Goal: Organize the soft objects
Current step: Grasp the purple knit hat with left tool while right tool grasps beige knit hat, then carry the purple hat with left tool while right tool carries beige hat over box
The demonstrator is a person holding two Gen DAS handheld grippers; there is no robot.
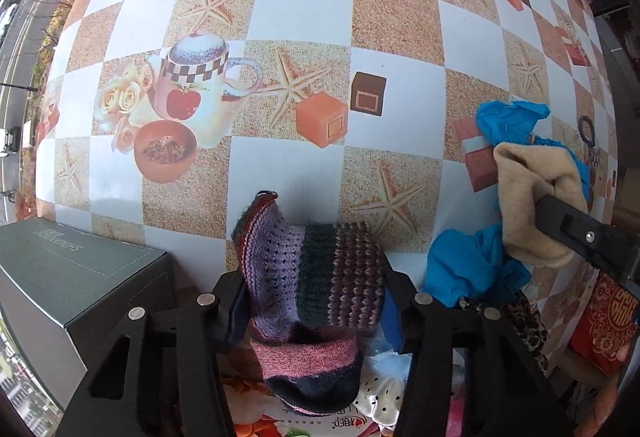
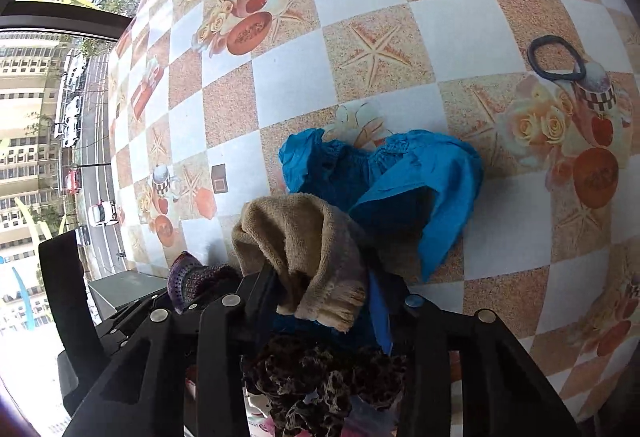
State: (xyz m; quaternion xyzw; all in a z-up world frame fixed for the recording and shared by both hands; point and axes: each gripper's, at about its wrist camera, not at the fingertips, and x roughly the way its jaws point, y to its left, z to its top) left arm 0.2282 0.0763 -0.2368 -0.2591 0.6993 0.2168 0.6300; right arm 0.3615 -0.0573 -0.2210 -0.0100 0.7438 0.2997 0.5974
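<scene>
My left gripper [image 1: 312,285] is shut on a striped purple, pink and dark knitted piece [image 1: 316,269], held just above the patterned tablecloth [image 1: 304,9]. My right gripper [image 2: 320,289] is shut on a beige fuzzy sock [image 2: 304,237]; it also shows in the left wrist view [image 1: 528,193], at the right. A crumpled blue cloth [image 2: 384,177] lies on the table right behind the beige sock, also seen in the left wrist view [image 1: 508,117]. The knitted piece shows at the lower left of the right wrist view [image 2: 192,277].
A dark grey box [image 1: 76,277] stands at the left beside my left gripper. A leopard-print fabric [image 2: 320,377] and other soft items lie under the grippers. A black hair tie [image 2: 556,57] lies on the table at the far right. A window is at the left.
</scene>
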